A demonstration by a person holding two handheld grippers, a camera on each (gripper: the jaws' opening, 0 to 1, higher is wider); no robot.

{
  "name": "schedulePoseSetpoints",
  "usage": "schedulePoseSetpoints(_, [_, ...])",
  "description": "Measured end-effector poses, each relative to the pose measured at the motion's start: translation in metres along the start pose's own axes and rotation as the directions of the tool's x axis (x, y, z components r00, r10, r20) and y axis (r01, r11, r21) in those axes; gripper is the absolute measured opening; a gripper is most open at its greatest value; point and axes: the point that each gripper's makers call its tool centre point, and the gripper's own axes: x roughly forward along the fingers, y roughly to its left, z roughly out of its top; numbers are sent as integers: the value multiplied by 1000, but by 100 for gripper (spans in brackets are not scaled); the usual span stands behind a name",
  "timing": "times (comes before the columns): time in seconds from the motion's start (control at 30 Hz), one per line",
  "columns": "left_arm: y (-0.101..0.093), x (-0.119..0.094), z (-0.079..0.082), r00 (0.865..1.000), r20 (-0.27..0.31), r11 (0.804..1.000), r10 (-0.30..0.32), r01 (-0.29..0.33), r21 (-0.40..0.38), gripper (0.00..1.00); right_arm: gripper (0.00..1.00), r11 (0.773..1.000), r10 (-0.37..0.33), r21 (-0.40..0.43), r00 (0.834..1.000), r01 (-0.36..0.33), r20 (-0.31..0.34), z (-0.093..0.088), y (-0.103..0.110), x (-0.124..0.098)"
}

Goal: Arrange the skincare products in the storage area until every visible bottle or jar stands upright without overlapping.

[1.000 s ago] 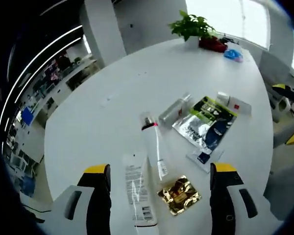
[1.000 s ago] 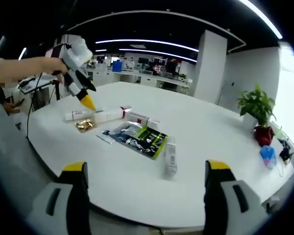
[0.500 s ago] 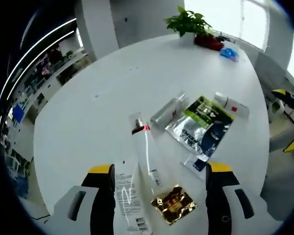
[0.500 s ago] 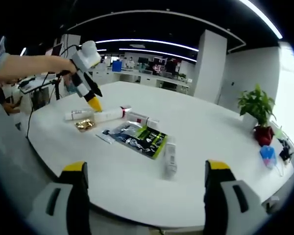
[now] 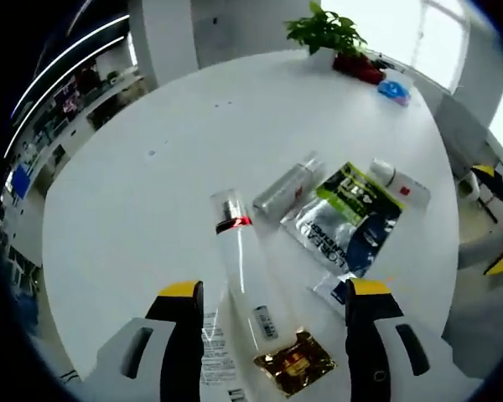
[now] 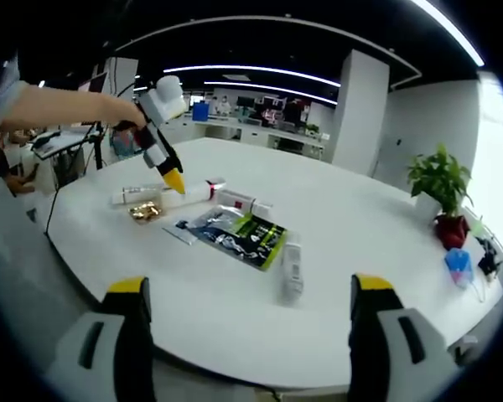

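My left gripper [image 5: 274, 289] is open and hovers over a clear tube with a red band [image 5: 241, 266], which lies flat between its jaws. A white printed tube [image 5: 214, 356] and a gold sachet [image 5: 295, 367] lie just below. Further on lie a silver bottle [image 5: 285, 186], foil sachets [image 5: 348, 216] and a white tube with a red mark [image 5: 398, 180]. My right gripper [image 6: 251, 289] is open, well back from the table edge. In its view the left gripper [image 6: 171, 174], held by a hand, hangs above the white tube [image 6: 134, 195] and gold sachet [image 6: 145, 212]; the silver bottle [image 6: 292, 270] lies nearest.
The round white table [image 5: 151, 167] has a potted plant [image 5: 327, 33] and a blue packet [image 5: 398, 90] at its far side. The plant [image 6: 440, 188] stands right in the right gripper view. Office desks lie beyond the table.
The left gripper has moved forward over the tubes; in the right gripper view it has shifted right along the row. The right gripper has stayed still.
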Motion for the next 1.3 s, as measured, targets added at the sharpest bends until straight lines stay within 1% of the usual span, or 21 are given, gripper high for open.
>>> schedulePoseSetpoints(0.17, [4, 8, -2, 1000, -31, 1000, -4, 4, -9, 63, 99, 1000, -1, 1, 1000, 1, 0, 0, 0, 0])
schedulePoseSetpoints(0.3, [10, 16, -5, 998, -69, 1000, 2, -1, 13, 59, 99, 1000, 3, 0, 1000, -3, -5, -1, 1, 0])
schedulePoseSetpoints(0.4, [11, 19, -4, 997, -82, 1000, -1, 2, 15, 56, 98, 1000, 4, -1, 1000, -4, -10, -2, 1, 0])
schedulePoseSetpoints(0.53, [15, 24, -3, 995, -101, 1000, -1, 2, 15, 54, 98, 1000, 4, 0, 1000, -4, -11, -2, 0, 0])
schedulePoseSetpoints(0.73, [19, 33, -4, 991, -130, 1000, -6, 6, 2, 50, 98, 1000, 2, 1, 1000, -2, -18, -3, 0, 1])
schedulePoseSetpoints(0.87, [20, 37, -8, 987, -160, 1000, -11, 10, -6, 45, 98, 1000, 0, 2, 1000, 0, -20, -4, -1, 1])
schedulePoseSetpoints(1.03, [21, 42, -9, 985, -174, 1000, -18, 15, -19, 42, 97, 1000, -5, 4, 1000, 5, -25, -5, -2, 1])
schedulePoseSetpoints(1.17, [22, 45, -9, 983, -181, 1000, -18, 13, -26, 44, 98, 1000, -11, 9, 1000, 11, -18, -3, -2, 1])
schedulePoseSetpoints(1.23, [22, 46, -9, 982, -187, 1000, -16, 12, -25, 44, 96, 1000, -8, 7, 1000, 8, -29, -5, -2, 1])
schedulePoseSetpoints(1.3, [21, 47, -9, 980, -196, 999, -28, 21, -36, 42, 97, 1000, -8, 6, 1000, 8, -26, -5, -2, 1])
